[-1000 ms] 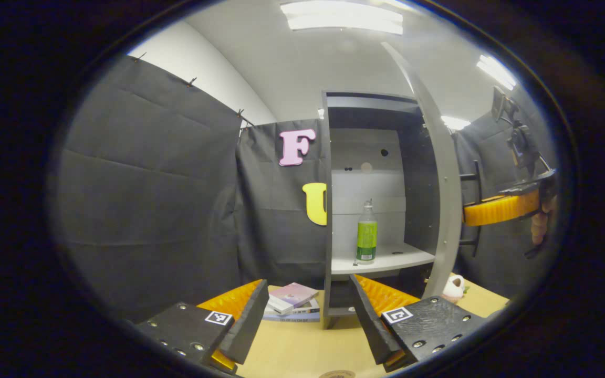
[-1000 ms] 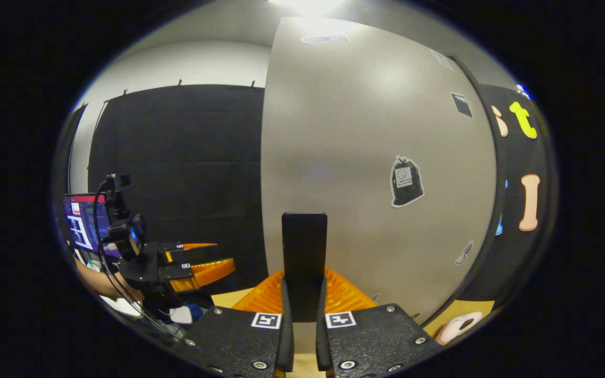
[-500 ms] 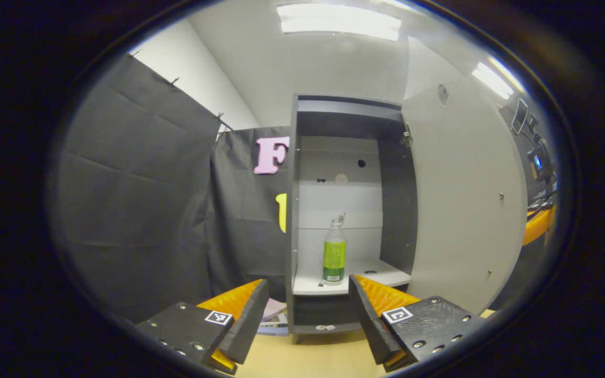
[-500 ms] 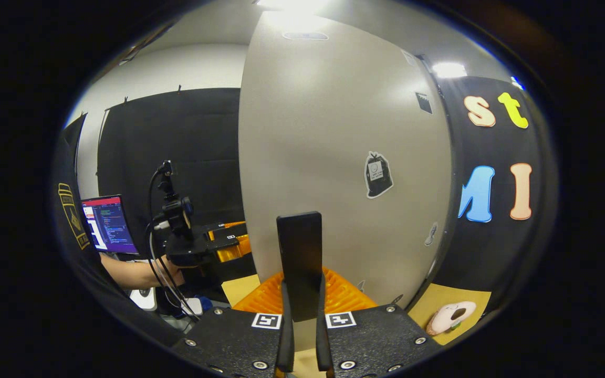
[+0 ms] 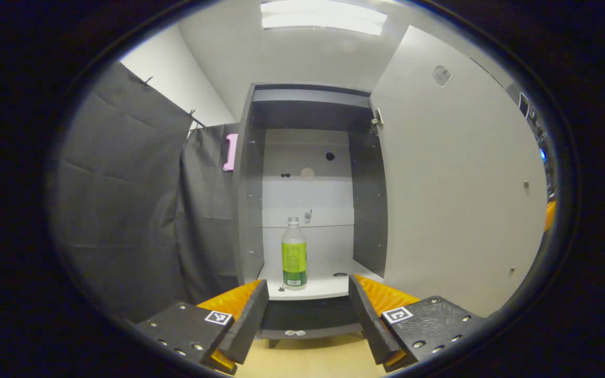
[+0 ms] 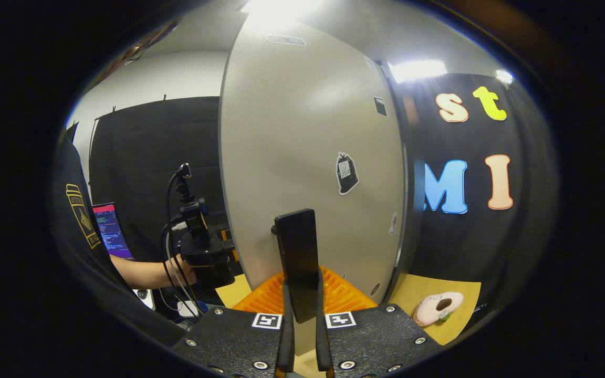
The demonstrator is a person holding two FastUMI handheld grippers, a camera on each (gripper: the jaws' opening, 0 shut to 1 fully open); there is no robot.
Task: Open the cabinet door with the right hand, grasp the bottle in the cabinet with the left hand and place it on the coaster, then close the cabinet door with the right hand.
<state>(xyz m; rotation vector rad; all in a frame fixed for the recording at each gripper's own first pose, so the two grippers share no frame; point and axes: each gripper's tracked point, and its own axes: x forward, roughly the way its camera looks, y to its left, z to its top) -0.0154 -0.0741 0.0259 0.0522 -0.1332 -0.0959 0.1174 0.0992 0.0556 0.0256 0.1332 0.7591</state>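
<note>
The cabinet [image 5: 308, 157] stands wide open, its door [image 6: 308, 157] swung out to the cabinet's right, and the right gripper [image 6: 302, 315] is clenched on the door's black handle [image 6: 297, 257]. Inside, upright on the cabinet's shelf [image 5: 323, 286], stands the green-labelled bottle [image 5: 293, 253]. The left gripper [image 5: 308, 315] hangs released in front of the cabinet, jaws spread apart, clear of the bottle.

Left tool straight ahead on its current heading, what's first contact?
Most likely the bottle standing on the cabinet shelf. It sits slightly left of centre between the open left tool fingers; depth is unclear, and nothing shows in between.
</note>
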